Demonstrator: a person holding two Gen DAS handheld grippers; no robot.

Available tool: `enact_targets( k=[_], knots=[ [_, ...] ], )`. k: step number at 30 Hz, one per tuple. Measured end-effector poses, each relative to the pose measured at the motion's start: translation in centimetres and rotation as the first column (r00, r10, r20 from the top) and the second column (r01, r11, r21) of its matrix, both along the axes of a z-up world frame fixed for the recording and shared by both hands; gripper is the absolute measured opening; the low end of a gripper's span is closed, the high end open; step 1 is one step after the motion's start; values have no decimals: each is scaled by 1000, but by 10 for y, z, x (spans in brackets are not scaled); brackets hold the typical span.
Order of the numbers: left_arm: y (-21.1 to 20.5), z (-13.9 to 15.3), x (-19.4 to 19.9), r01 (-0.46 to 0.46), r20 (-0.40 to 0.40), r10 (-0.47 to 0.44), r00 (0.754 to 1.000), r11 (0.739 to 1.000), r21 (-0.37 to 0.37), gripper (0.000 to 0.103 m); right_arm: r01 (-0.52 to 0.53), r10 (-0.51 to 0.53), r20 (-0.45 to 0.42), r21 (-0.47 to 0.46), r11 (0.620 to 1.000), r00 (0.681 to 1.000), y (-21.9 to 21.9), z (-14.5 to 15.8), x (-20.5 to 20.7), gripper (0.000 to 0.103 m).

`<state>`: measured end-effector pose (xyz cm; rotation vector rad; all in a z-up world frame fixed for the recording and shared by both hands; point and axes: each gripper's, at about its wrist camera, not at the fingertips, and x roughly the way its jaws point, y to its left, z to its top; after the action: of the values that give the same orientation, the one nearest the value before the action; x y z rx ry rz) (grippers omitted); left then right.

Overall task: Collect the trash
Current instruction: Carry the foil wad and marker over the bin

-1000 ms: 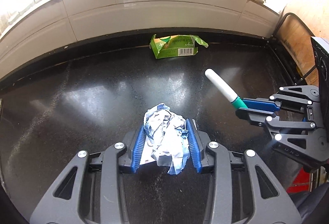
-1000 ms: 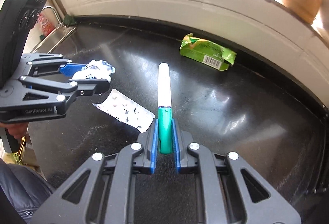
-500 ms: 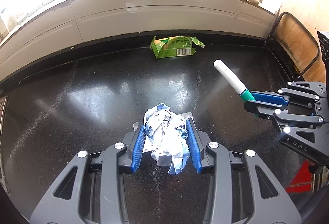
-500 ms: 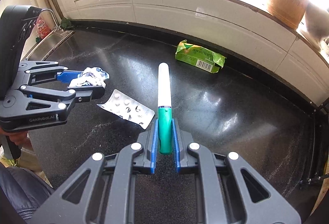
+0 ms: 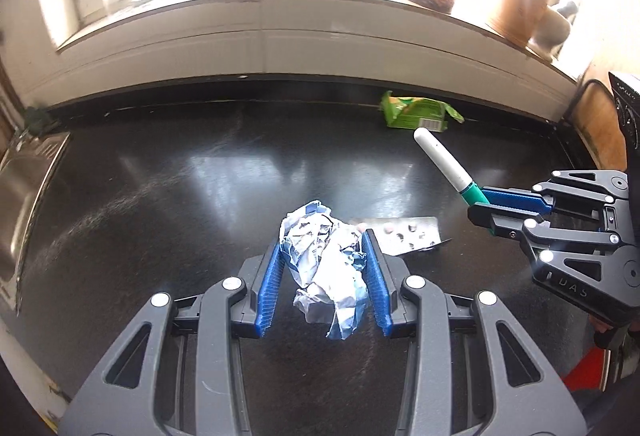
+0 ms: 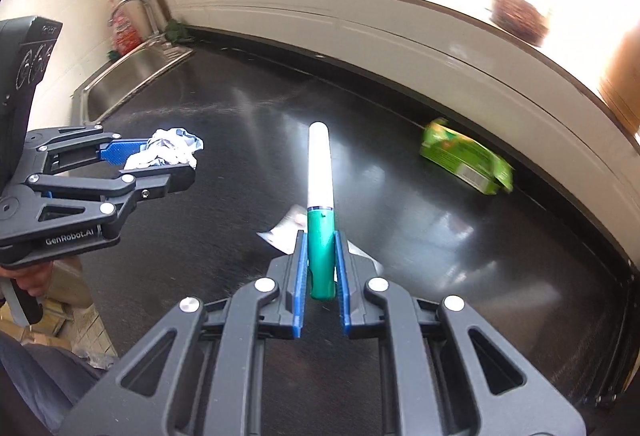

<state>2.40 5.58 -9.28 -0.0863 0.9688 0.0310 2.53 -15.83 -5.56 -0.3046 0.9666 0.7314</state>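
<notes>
Both full: left gripper point(image 5: 324, 268) clamps crumpled paper point(image 5: 324, 260), right gripper point(image 6: 320, 268) clamps marker point(image 6: 319, 196); blister pack point(image 5: 404, 234) just right of left gripper.

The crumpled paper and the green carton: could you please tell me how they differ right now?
The crumpled paper is white and blue, while the green carton is bright green with a barcode. The paper is balled up and clamped in the left gripper; the carton is flattened and lies free on the black counter by the back wall. The paper is off the counter; the carton rests on it. Both look like discarded trash.
</notes>
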Motion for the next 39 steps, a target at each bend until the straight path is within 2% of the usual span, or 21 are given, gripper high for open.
enact_targets(
  k=[5, 9, 11, 14, 20, 24, 26, 28, 31, 39],
  knots=[
    [52, 10, -46, -163, 14, 163, 987, 987, 14, 38, -152, 152, -1, 26, 988, 988, 69, 7, -23, 14],
    [102, 15, -101, -329, 21, 329, 944, 944, 34, 38, -297, 297, 0, 45, 954, 955, 135, 12, -55, 14],
    [124, 16, -130, -403, 23, 402, 915, 914, 47, 38, -377, 378, -10, 59, 924, 926, 171, 14, -77, 14],
    [157, 17, -183, -524, 23, 523, 852, 850, 62, 38, -488, 490, -19, 73, 870, 871, 221, 16, -113, 14],
    [214, 8, -289, -723, 1, 725, 689, 687, 76, 38, -666, 670, -30, 93, 740, 741, 306, 16, -196, 14],
    [236, -1, -340, -788, -18, 792, 611, 610, 84, 38, -741, 746, -46, 95, 665, 664, 349, 13, -248, 14],
    [242, -6, -356, -805, -27, 808, 588, 588, 85, 38, -766, 771, -57, 96, 636, 634, 366, 10, -272, 14],
    [249, -13, -370, -818, -36, 821, 570, 570, 76, 38, -779, 784, -72, 94, 620, 616, 378, 6, -288, 14],
    [261, -28, -387, -831, -49, 833, 551, 553, 56, 38, -783, 787, -114, 90, 615, 606, 400, -4, -306, 14],
    [289, -84, -405, -862, -101, 856, 507, 506, -37, 38, -756, 738, -255, 42, 654, 624, 445, -53, -317, 14]
  ],
)
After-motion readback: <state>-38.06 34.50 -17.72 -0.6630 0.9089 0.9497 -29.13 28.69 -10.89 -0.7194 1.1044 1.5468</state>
